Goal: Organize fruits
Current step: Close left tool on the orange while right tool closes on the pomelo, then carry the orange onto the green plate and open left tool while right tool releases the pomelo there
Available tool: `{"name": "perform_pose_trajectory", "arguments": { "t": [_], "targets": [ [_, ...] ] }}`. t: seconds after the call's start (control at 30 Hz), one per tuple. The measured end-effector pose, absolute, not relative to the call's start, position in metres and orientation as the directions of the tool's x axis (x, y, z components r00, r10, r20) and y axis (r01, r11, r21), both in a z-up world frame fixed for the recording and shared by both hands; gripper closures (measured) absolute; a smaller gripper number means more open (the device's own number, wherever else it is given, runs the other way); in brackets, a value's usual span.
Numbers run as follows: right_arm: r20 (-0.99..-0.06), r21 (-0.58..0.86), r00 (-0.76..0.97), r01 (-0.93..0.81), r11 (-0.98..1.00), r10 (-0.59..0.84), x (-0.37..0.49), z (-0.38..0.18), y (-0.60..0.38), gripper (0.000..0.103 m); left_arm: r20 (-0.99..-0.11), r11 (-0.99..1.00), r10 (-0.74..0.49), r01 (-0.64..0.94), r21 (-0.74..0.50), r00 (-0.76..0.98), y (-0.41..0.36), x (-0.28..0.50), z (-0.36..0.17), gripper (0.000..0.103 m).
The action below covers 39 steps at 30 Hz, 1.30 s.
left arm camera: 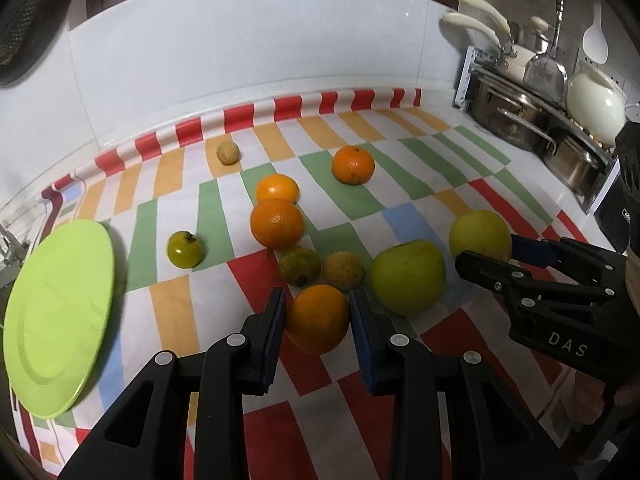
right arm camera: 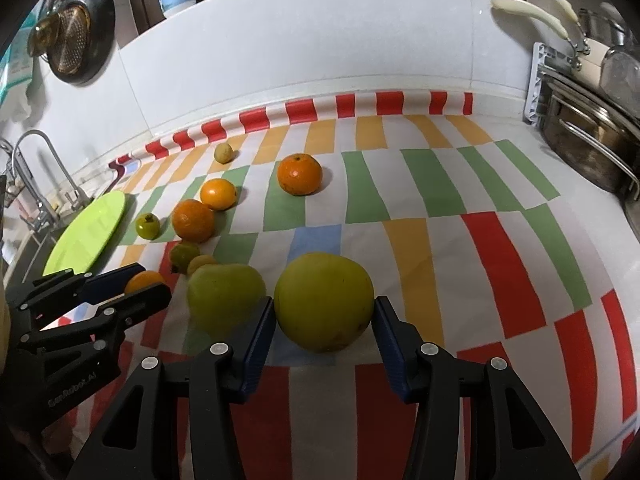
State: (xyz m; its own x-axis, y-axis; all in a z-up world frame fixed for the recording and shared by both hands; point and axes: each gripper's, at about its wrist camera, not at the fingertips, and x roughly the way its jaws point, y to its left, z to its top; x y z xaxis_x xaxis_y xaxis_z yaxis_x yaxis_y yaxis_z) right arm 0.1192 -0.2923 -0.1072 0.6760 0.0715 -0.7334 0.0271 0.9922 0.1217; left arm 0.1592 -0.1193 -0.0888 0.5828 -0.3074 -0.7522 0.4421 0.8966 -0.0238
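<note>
Kitchen surface under white tile, covered by a checked cloth point(right arm camera: 400, 200) in red, green and orange; pot rack point(left arm camera: 532, 120) at the right end, tap point(right arm camera: 36, 168) and sink at the left

We note fruit scattered over the cloth, none yet on the lime-green plate point(left arm camera: 60, 312) at the left edge. We judge the plate to be the collecting spot, since it lies bare beside the pile

Left claw point(left arm camera: 318, 318): jaws part-open, straddling the near orange point(left arm camera: 316, 318). Pads sit just beside or against its flanks; we cannot tell whether they are pressing. The orange rests on the cloth, so not lifted

Right claw point(right arm camera: 324, 320): jaws wide, flanking the yellow-green apple point(right arm camera: 324, 300). Small gaps seem to show on both sides, so we read it as bracketing, not gripping. The apple sits on the cloth

A second green apple point(right arm camera: 224, 296) lies between the two claws, close to both. Behind it are two small fruits, two more oranges point(left arm camera: 277, 222) touching each other, a lone orange point(left arm camera: 353, 165) further back, a green tomato-like fruit point(left arm camera: 185, 249) near the plate, and a small pale fruit point(left arm camera: 228, 153) by the wall

Each claw takes the fruit nearest its own side, likely to avoid crossing arms
</note>
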Motion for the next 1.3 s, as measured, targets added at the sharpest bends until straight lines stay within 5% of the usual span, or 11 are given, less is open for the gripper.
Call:
{"name": "perform_pose_trajectory", "arguments": {
  "t": [1.3],
  "targets": [
    [-0.578,0.072,0.73,-0.399,0.914,0.364,0.121,-0.042,-0.094,0.052,-0.606,0.995,-0.057,0.098,0.035,0.793,0.076,0.129,-0.026,0.071]
  ]
}}
